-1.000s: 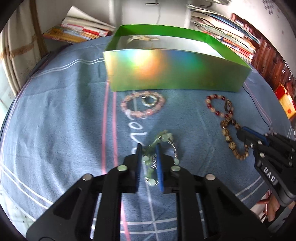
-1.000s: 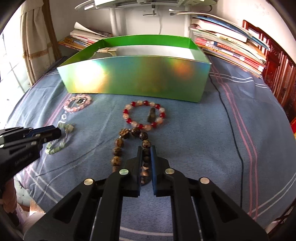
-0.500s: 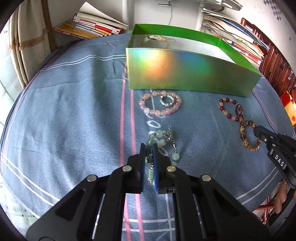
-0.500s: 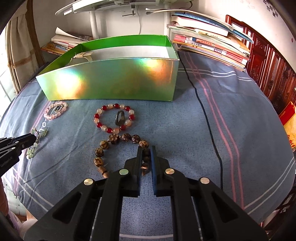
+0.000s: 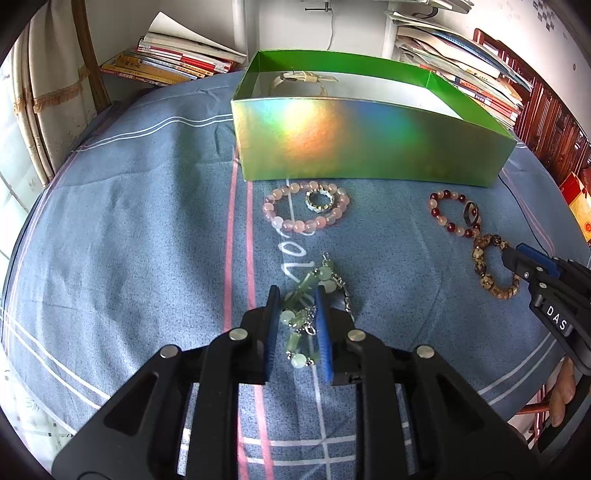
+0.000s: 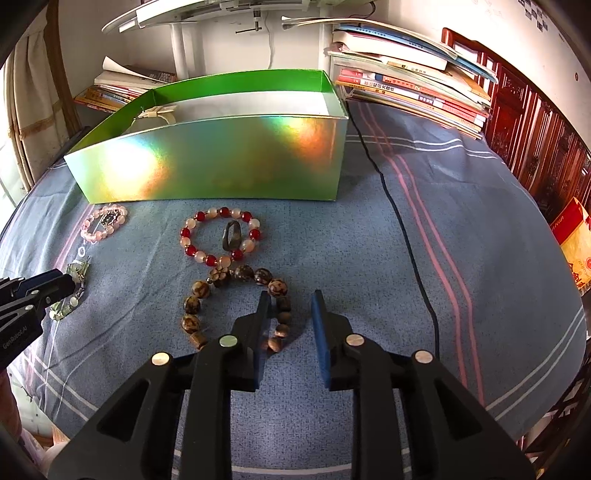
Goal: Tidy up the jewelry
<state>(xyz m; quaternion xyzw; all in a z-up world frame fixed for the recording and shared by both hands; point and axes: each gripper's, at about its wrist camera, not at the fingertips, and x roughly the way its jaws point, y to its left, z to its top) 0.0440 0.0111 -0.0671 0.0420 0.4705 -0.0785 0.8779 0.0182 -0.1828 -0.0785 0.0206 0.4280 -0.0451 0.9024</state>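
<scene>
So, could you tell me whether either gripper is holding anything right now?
Nothing is gripped. Both are opening: the left gripper straddles the green bracelet, the right gripper the brown bracelet, both lying on the cloth.

A blue striped cloth [image 5: 122, 221] covers the surface. Stacks of books [image 6: 406, 88] and magazines [image 5: 173, 59] lie along its far edge against a white wall [image 5: 288, 26]. A cream curtain [image 5: 26, 110] hangs at left; dark carved wooden furniture [image 6: 535, 136] stands at right in bright daylight
</scene>
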